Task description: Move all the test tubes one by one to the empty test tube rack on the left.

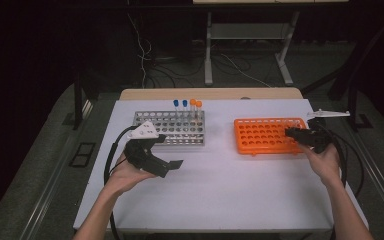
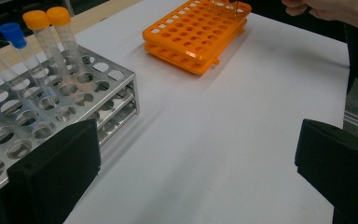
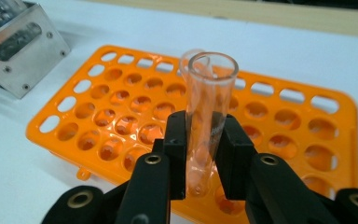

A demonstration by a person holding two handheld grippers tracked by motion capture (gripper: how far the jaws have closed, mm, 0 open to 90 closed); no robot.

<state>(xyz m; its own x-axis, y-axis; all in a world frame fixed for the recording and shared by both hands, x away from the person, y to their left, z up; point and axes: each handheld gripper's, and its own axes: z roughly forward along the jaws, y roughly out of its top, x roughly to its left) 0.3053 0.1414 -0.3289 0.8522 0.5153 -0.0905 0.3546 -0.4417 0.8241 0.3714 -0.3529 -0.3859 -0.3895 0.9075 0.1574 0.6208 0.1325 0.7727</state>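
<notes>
My right gripper is clamped on a clear, uncapped glass tube, its two black jaws pressed against the tube's sides a little below the middle, so the open mouth stands up above them. The tube is held upright over the orange rack, at the rack's near right part; a second clear tube stands just behind it, and I cannot tell which hole either one is lined up with. From above, that gripper sits at the right edge of the orange rack, my right hand behind it. My left gripper is released, its jaws spread wide with nothing between them, resting in my left hand just in front of the metal rack. That metal rack carries four capped tubes at its far edge: two with blue caps and two with orange caps. Both racks stand well apart on the white table.
</notes>
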